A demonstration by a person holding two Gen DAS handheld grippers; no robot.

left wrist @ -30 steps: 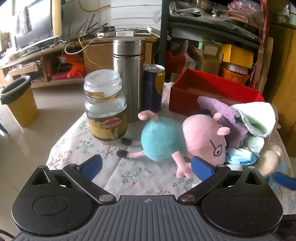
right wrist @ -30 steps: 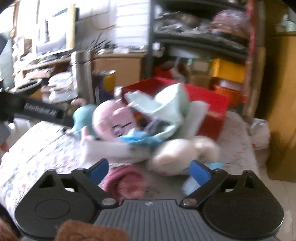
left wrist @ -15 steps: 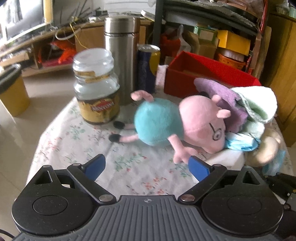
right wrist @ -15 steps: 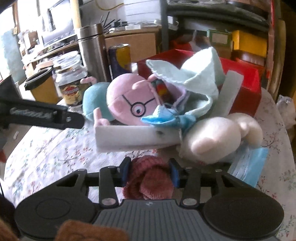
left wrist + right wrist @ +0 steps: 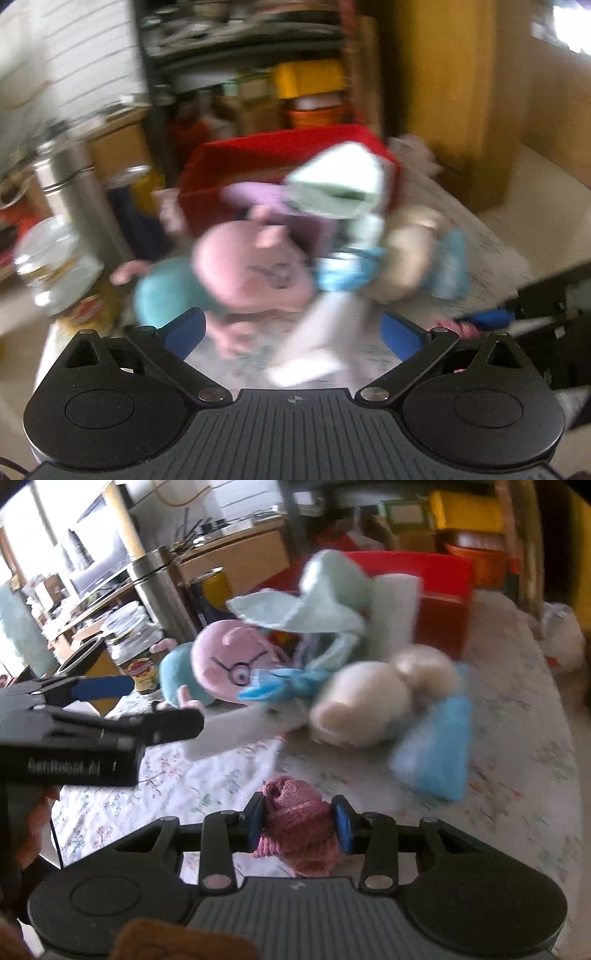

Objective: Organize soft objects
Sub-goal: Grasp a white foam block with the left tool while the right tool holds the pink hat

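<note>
— On the worktop [image 5: 517, 775], item one?
— Pink knitted piece [image 5: 295, 823], pinched in the right tool [image 5: 298, 825]; jaws closing to a narrow gap, pads pressing it from both sides, wool bunched above and below.

— Item two?
— Left tool [image 5: 293, 330], spread wide, nothing between its pads. Pig plush [image 5: 255, 273] lies straight ahead at twelve o'clock, long axis running nine to three, head toward three; a white strip [image 5: 314, 350] reaches in between the pads from one o'clock.

— Destination?
— Red box [image 5: 443, 587], my guess. From the right tool it sits at one o'clock, behind the heap: mint cloth [image 5: 332, 594], cream plush [image 5: 369, 701], blue mask [image 5: 436, 753]. Right tool carries; left is nearer the pig.

— Not for sorting?
— Steel flask [image 5: 159, 587], coffee jar [image 5: 140, 653].
</note>
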